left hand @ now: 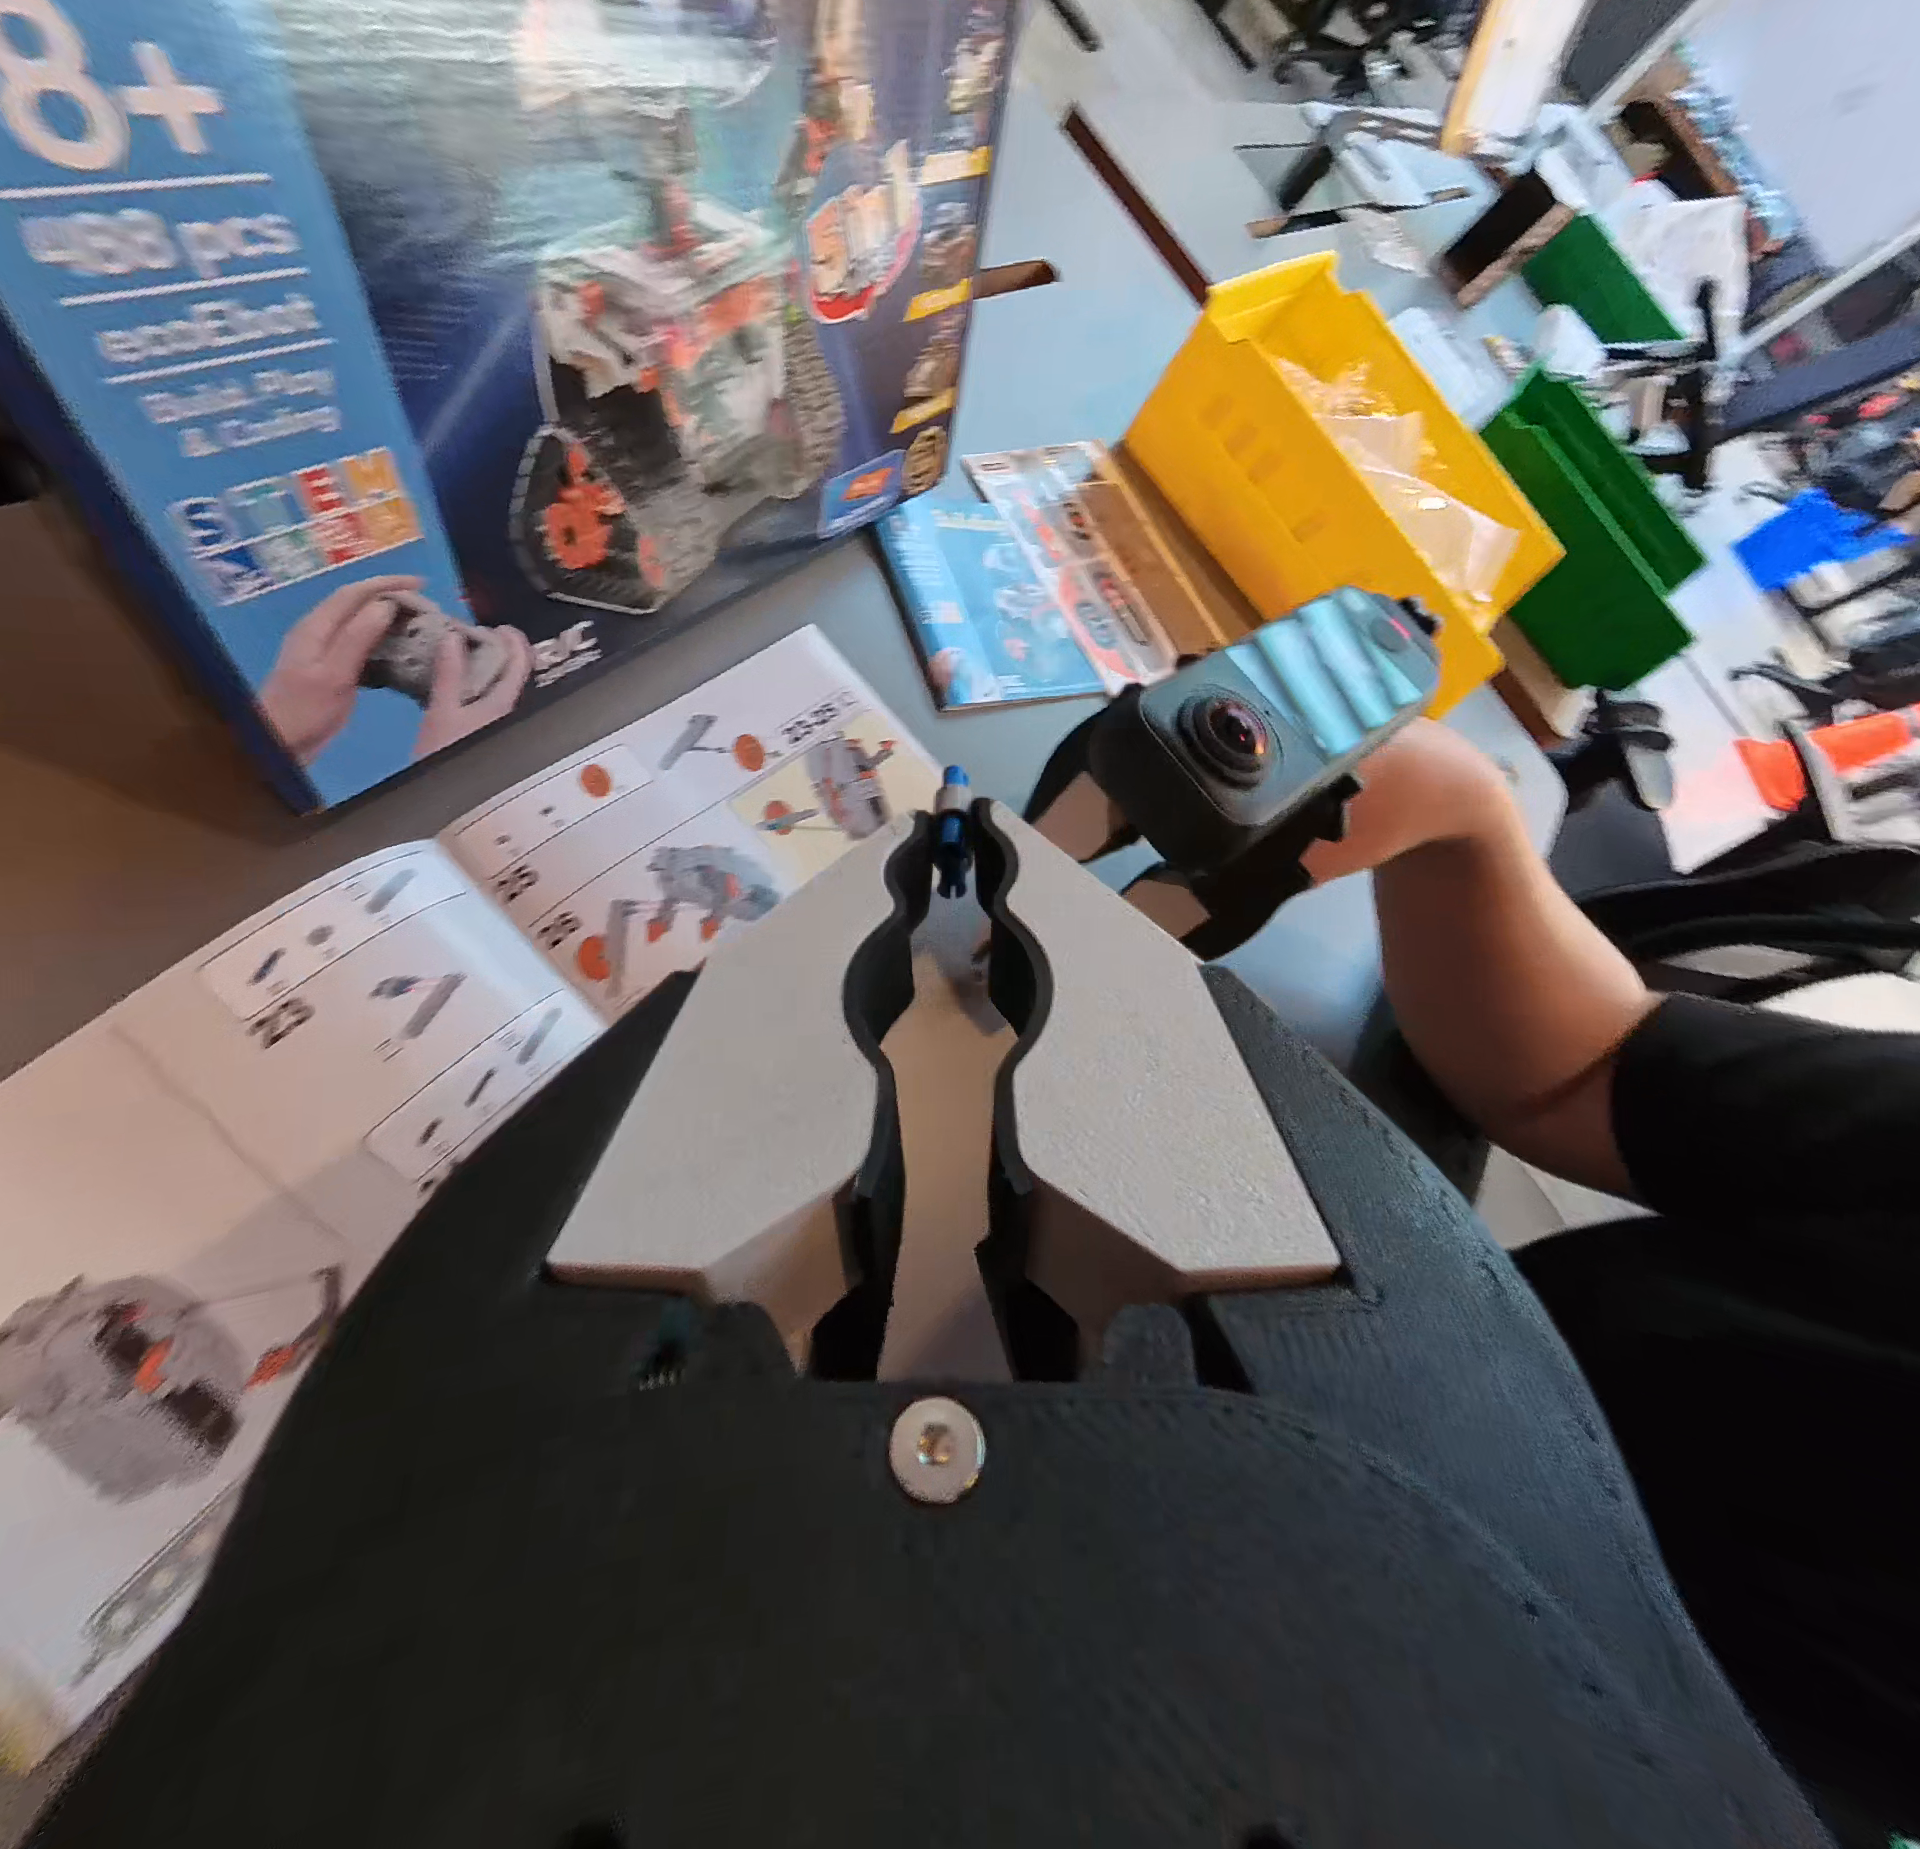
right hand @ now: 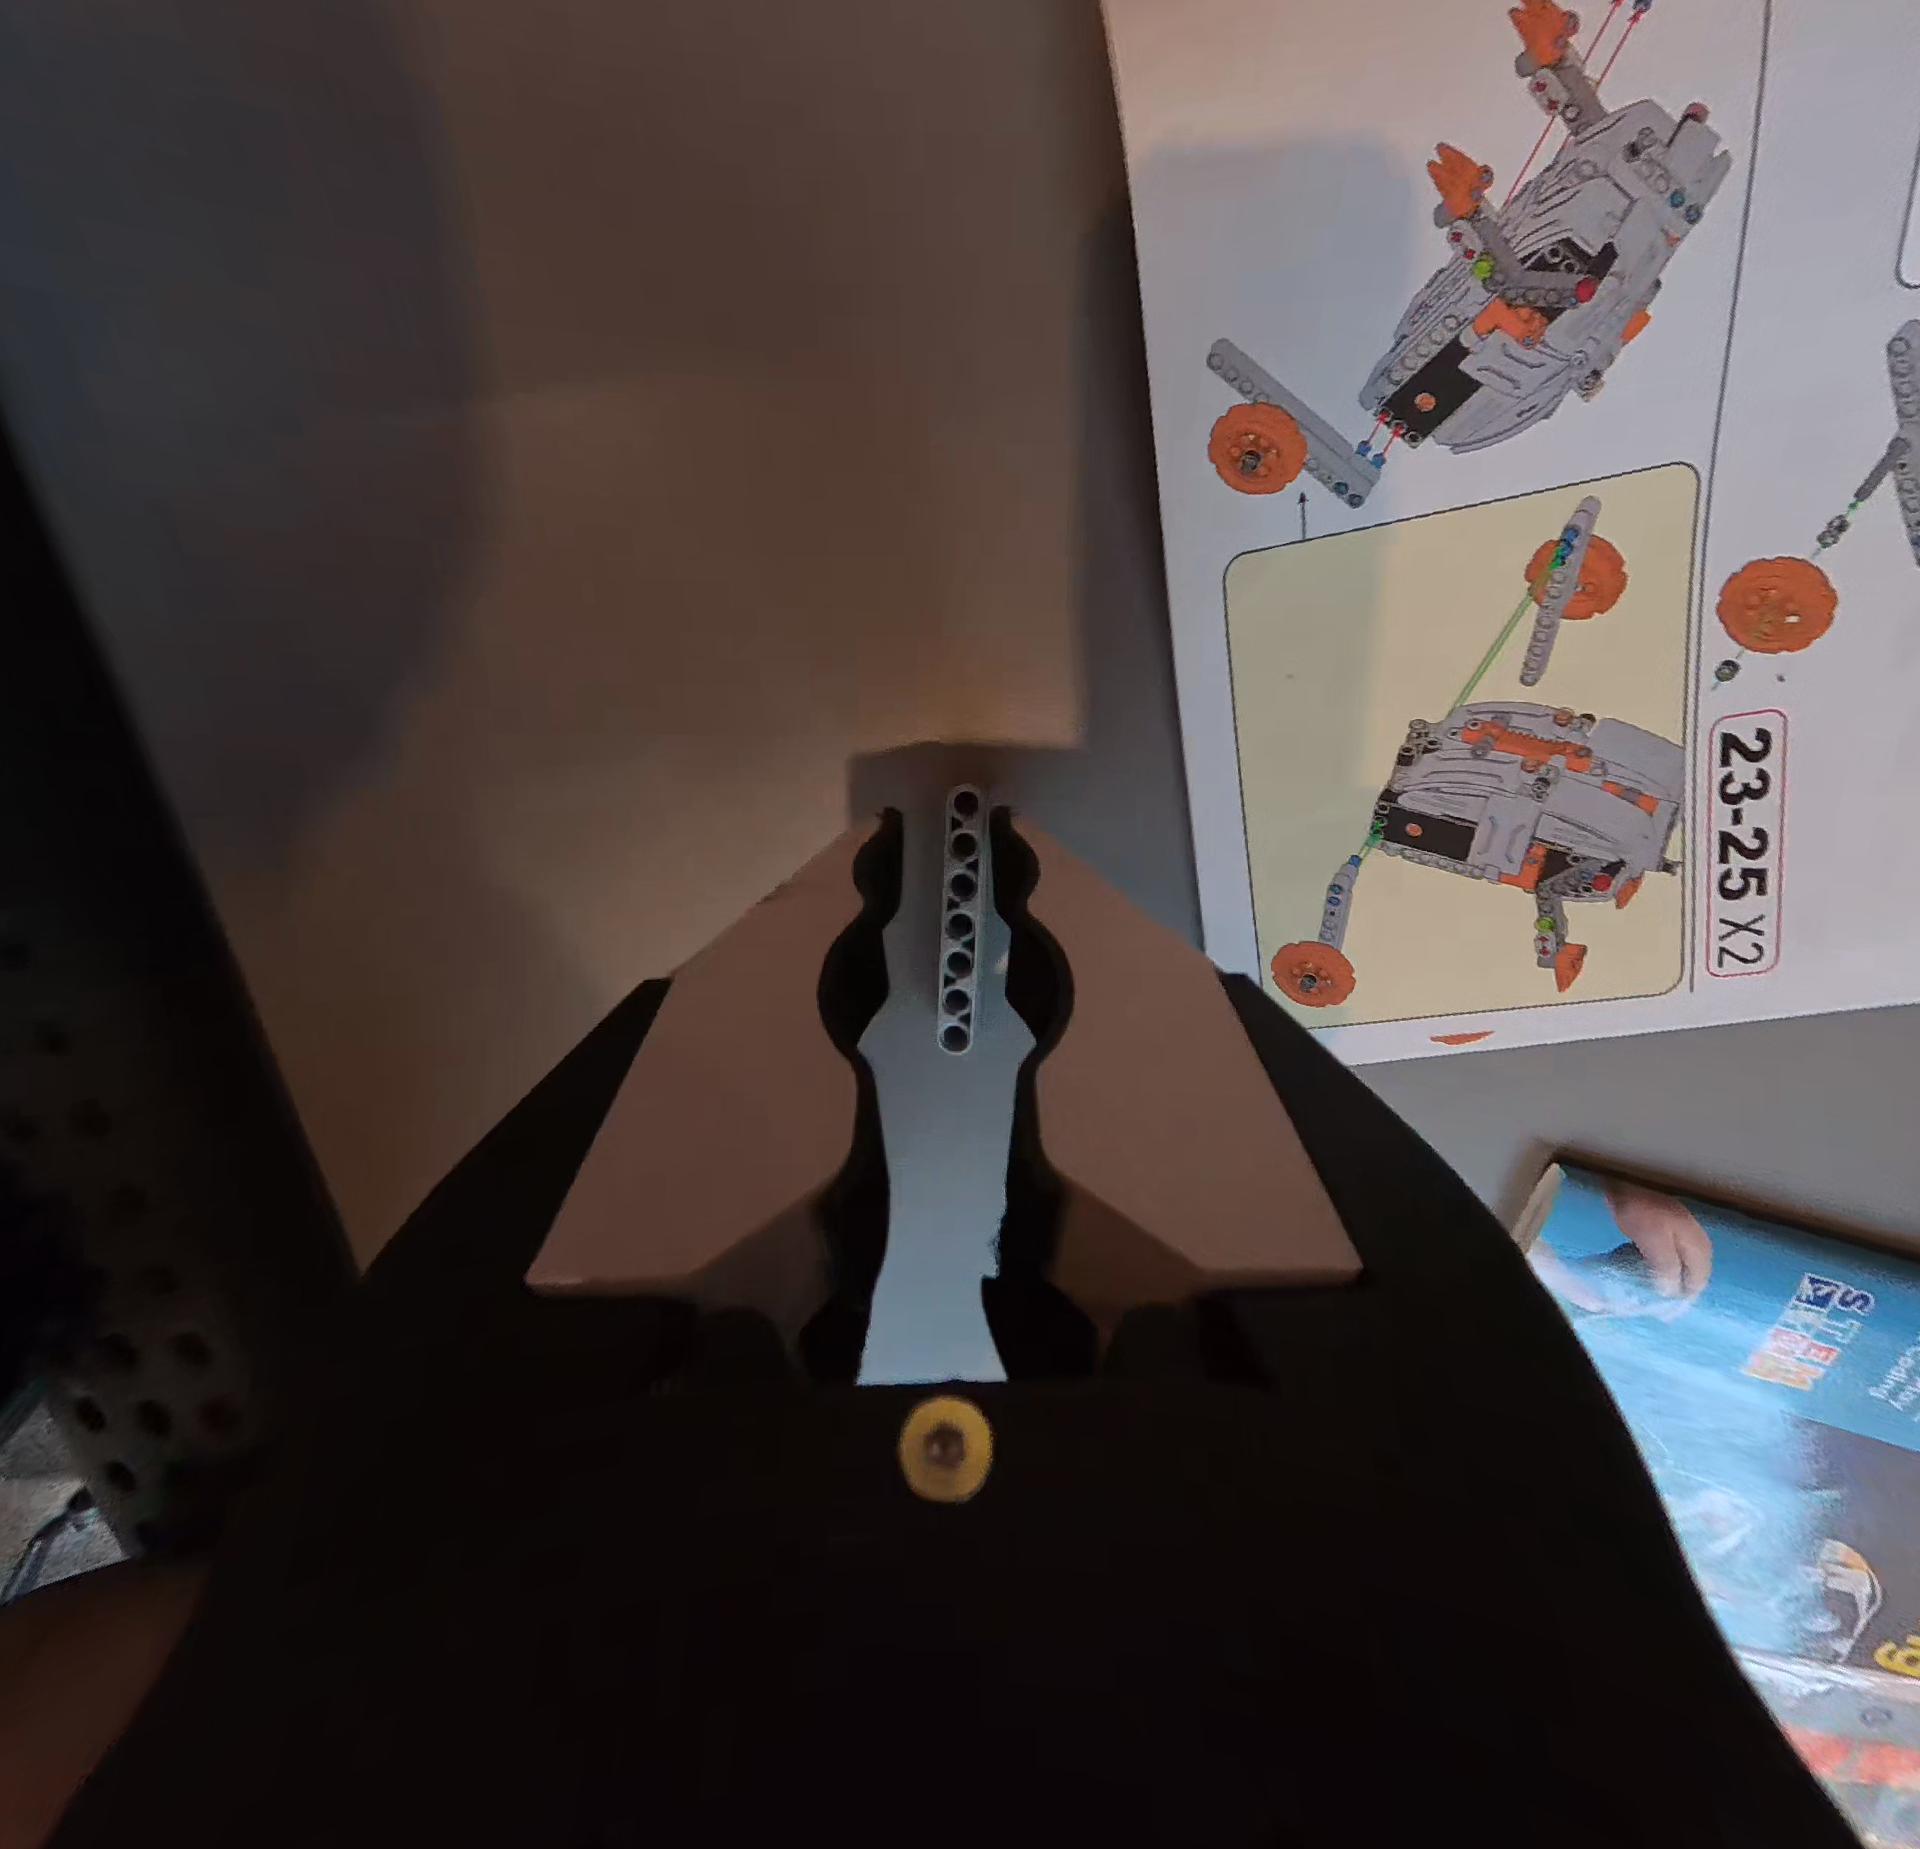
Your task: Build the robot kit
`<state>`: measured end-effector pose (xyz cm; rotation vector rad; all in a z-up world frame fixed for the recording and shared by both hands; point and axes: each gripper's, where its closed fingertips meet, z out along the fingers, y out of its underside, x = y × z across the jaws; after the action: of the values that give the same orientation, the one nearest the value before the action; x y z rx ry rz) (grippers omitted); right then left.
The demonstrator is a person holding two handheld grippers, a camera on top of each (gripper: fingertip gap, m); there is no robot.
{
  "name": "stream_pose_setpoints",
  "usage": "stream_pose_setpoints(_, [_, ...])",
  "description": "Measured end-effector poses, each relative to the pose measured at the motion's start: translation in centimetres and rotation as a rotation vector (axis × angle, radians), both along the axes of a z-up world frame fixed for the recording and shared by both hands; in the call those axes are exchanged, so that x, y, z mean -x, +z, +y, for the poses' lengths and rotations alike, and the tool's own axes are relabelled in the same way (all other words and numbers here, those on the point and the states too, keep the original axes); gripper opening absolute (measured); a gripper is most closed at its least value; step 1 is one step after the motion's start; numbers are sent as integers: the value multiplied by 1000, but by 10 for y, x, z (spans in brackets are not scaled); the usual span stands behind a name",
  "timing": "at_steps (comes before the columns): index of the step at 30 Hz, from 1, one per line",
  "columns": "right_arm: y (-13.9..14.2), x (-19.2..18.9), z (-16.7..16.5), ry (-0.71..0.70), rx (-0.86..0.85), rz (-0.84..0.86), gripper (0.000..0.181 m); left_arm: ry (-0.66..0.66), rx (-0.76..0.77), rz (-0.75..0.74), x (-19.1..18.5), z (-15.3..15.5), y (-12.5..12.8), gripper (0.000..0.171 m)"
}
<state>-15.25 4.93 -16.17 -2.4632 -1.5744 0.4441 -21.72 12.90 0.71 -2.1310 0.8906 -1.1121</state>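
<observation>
- Small blue plastic connector pin with a pale tip [left hand: 952,831], pinched upright at the very tips of the left gripper [left hand: 948,843]; jaws closed on it, with only a shallow hold by the look of it.
- Long grey plastic beam with a row of round holes [right hand: 961,921], lying lengthwise between the fingers of the right gripper [right hand: 945,823]; jaws closed against its narrow sides, far end just reaching the tips.
- Judged as a pin-into-hole fit: best served by lining the pin's axis square to one hole before pressing, and pushing straight, not at a slant.
- Shallow tip hold judged liable to let the pin twist; a firm, steady squeeze would have helped.
- Beam judged better braced near the chosen hole, so that it could not pivot under the push.
- Open white instruction booklet with printed assembly diagrams [left hand: 447,968], flat on the grey tabletop [right hand: 1174,864] ahead and left of the left gripper; ahead and right of the right one.
- Large blue cardboard toy box with a robot picture [left hand: 436,324], standing beyond the booklet, far ahead-left of the left gripper.
- Yellow plastic storage bin [left hand: 1247,449] and green plastic bin [left hand: 1590,552], ahead-right, well apart from the pin.
- Person's forearm [left hand: 1475,926] and a small camera [left hand: 1268,729], just right of the left gripper's tips.
</observation>
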Motion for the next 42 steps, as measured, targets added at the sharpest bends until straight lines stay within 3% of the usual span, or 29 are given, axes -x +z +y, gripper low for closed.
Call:
stream_pose_setpoints(3, [36,3,16,-16,-134,126,23,-119,44,-102,-18,-15,7,5])
stream_pose_setpoints(6, [123,23,43,-16,-523,443,45,-241,127,-246,-34,-34,22,5])
stream_pose_setpoints(8, [171,32,35,36,-710,634,45,-306,182,-315,-40,-46,30,5])
stream_pose_setpoints(10, [188,32,32,75,-856,655,42,-356,216,-352,-44,-54,34,5])
stream_pose_setpoints(17, [194,36,24,167,-988,601,13,-446,248,-342,-50,-71,32,6])
stream_pose_setpoints(25, [194,36,20,183,-972,610,14,-428,232,-288,-49,-67,22,6])
stream_pose_setpoints(42, [199,32,22,161,-972,648,14,-431,181,-306,-48,-64,27,6])
